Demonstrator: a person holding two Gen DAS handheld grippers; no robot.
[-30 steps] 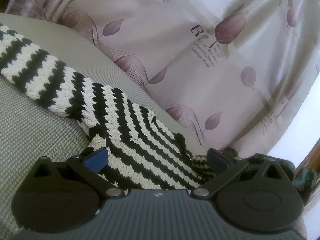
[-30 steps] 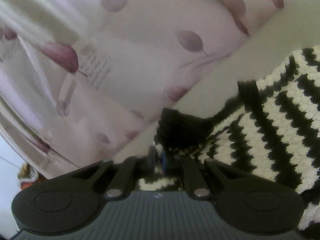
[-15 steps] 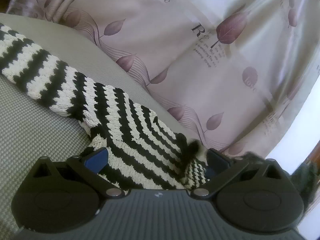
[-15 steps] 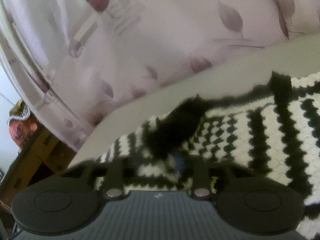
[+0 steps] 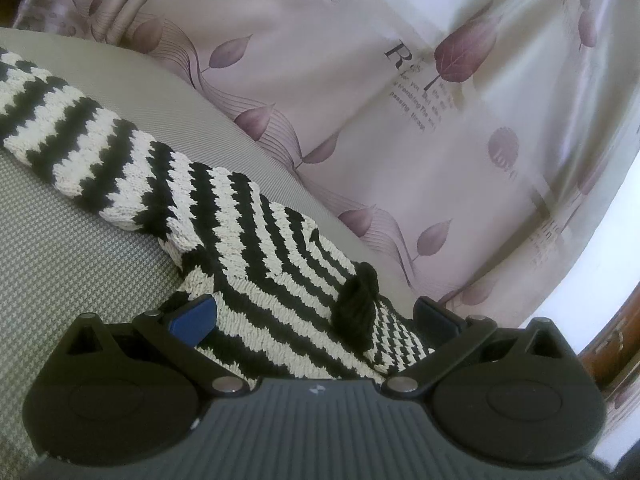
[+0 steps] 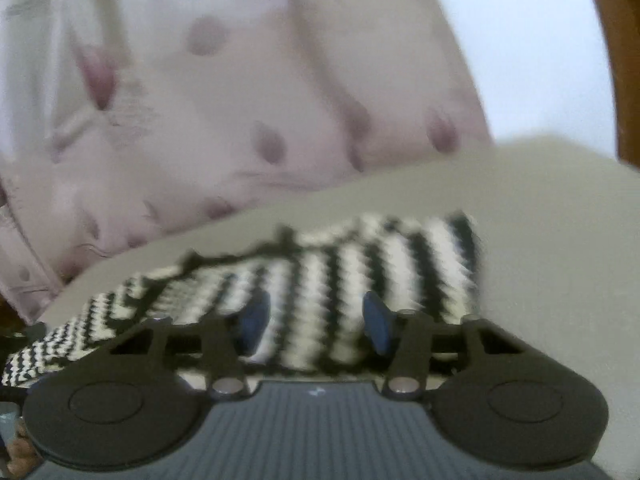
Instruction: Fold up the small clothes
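Observation:
A small black-and-white striped knit sweater [image 5: 208, 216] lies on a grey fabric surface [image 5: 60, 280]. One sleeve stretches to the upper left in the left wrist view. A black cuff [image 5: 358, 312] lies folded over onto the sweater body. My left gripper [image 5: 316, 318] is open, its blue-padded fingers spread over the sweater's near part. In the blurred right wrist view the sweater [image 6: 360, 276] lies flat just beyond my right gripper [image 6: 316, 320], which is open and empty.
A pink curtain with purple leaf prints [image 5: 420, 112] hangs right behind the grey surface, also in the right wrist view [image 6: 200, 100]. A brown wooden frame [image 5: 608, 344] stands at the far right. The grey surface's edge [image 6: 520, 184] runs along the curtain.
My right gripper was shut on the black cuff; it has laid it over the sweater body, opened and drawn back. My left gripper stayed open and nearly still.

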